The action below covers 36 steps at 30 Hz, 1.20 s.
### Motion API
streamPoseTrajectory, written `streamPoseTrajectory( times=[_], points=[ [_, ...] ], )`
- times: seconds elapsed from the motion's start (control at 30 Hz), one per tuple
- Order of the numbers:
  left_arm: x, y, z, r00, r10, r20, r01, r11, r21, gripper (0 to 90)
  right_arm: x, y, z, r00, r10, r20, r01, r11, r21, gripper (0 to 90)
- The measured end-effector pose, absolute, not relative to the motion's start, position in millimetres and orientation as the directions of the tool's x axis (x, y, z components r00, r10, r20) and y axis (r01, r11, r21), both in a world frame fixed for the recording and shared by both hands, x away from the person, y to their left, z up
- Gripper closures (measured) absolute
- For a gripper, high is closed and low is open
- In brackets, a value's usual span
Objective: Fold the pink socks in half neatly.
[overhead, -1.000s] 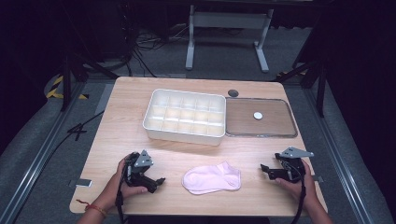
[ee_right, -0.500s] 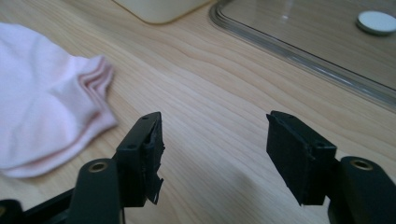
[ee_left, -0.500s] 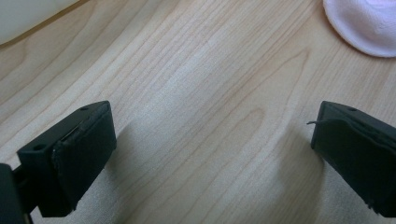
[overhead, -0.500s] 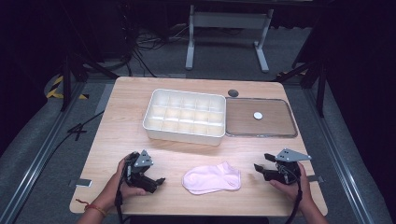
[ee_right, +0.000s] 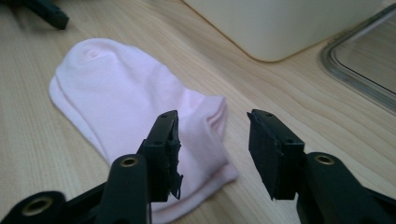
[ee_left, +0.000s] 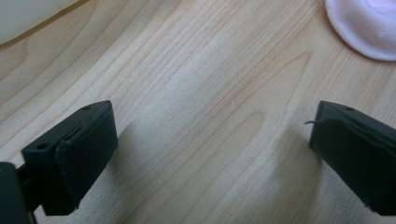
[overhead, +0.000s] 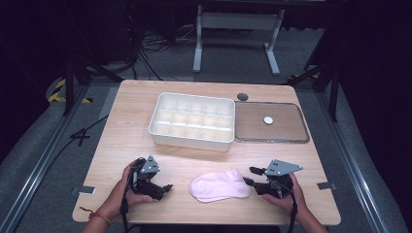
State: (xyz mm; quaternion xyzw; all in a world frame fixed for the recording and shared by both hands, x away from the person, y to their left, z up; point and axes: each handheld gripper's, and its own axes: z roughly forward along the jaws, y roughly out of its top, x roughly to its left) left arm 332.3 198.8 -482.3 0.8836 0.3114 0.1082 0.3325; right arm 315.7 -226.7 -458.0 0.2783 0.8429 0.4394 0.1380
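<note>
While the right hand-held gripper (ee_right: 212, 154) has just been closing to half-open and holds nothing, I align it on the pink sock (ee_right: 140, 116) cuff (directly ahead, flat on the bench (ee_right: 289, 93)), keeping low.

No text, label or number is readable.

Right hand-held gripper (ee_right: 212, 154) jaws part-closed, just been closing, pads not pressing; pink sock (ee_right: 135, 107) cuff end lies under and between them on desk (ee_right: 289, 88). White box (ee_right: 280, 23), clear lid (ee_right: 369, 60) behind.
</note>
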Motion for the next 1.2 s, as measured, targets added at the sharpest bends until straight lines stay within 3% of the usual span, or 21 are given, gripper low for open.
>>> streamPoseTrajectory(
  times=[0.23, 0.3, 0.6, 0.83, 1.2],
  points=[
    [331.0, 195.7, -476.0, 0.772, 0.629, -0.089, 0.510, -0.530, 0.677, 24.9, 308.1, -209.0, -458.2, -0.848, 0.530, 0.009, 0.316, 0.491, 0.812, 63.7],
    [331.0, 193.6, -474.1, 0.762, 0.640, -0.094, 0.518, -0.516, 0.682, 25.5, 308.0, -206.3, -458.2, -0.854, 0.520, 0.013, 0.312, 0.492, 0.813, 65.3],
    [331.8, 164.1, -466.0, 0.789, 0.591, -0.167, 0.517, -0.492, 0.701, 45.7, 305.0, -173.9, -460.0, -0.903, 0.430, -0.010, 0.251, 0.544, 0.801, 76.2],
    [331.8, 140.9, -468.0, 0.803, 0.565, -0.188, 0.516, -0.503, 0.693, 49.8, 303.2, -152.4, -465.6, -0.924, 0.383, -0.006, 0.233, 0.576, 0.784, 79.3],
    [329.6, 118.9, -473.5, 0.811, 0.551, -0.194, 0.518, -0.524, 0.676, 43.4, 302.2, -144.9, -479.4, -0.932, 0.362, -0.001, 0.237, 0.612, 0.754, 81.7]
  ],
)
